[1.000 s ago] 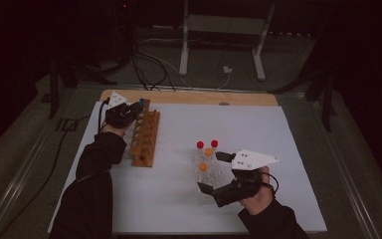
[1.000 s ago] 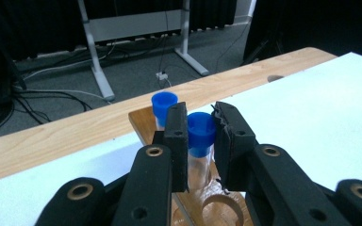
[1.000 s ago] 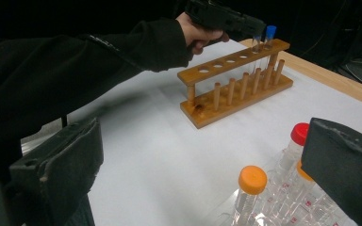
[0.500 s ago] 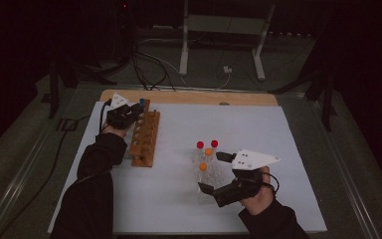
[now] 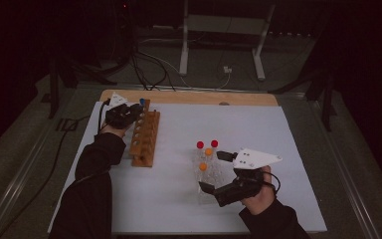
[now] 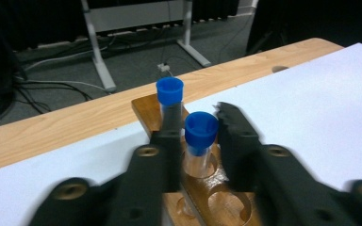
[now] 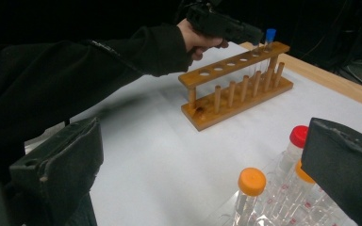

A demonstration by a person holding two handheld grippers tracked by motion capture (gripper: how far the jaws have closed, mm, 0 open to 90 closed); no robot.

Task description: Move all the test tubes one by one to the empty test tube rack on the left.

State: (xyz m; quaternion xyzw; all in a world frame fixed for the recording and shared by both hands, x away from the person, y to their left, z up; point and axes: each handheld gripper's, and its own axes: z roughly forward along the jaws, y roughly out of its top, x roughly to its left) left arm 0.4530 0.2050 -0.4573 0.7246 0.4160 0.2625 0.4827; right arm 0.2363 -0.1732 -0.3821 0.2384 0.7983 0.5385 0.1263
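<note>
At the left of the white-covered table (image 5: 278,149), a wooden tube rack (image 5: 144,138) stands lengthwise, its row of round holes running from near to far. Two blue-capped tubes sit upright in its far end: the farthest blue-capped tube (image 6: 169,94) in the last hole, the second blue-capped tube (image 6: 200,136) in the next hole toward the person. The left gripper (image 6: 199,127), held at the rack's far end, straddles that second tube; its jaws have just been opening, and a sliver of daylight shows on each side of the cap, so the tube stands released in its hole. The remaining holes nearer the person appear empty, though the high view is dim.

Right of centre, a cluster of clear tubes stands upright: a red-capped tube (image 7: 296,141) at the far side, with an orange-capped tube (image 7: 250,188) nearest the right gripper's camera and another orange cap partly hidden behind the jaw. Faint reddish graduation marks run down their walls, too small to read. They seem to stand in a clear holder, hard to make out.

The right gripper (image 5: 219,172) hangs at the near right side of that cluster, jaws spread wide and gripping nothing, the tubes partly between them.
</note>
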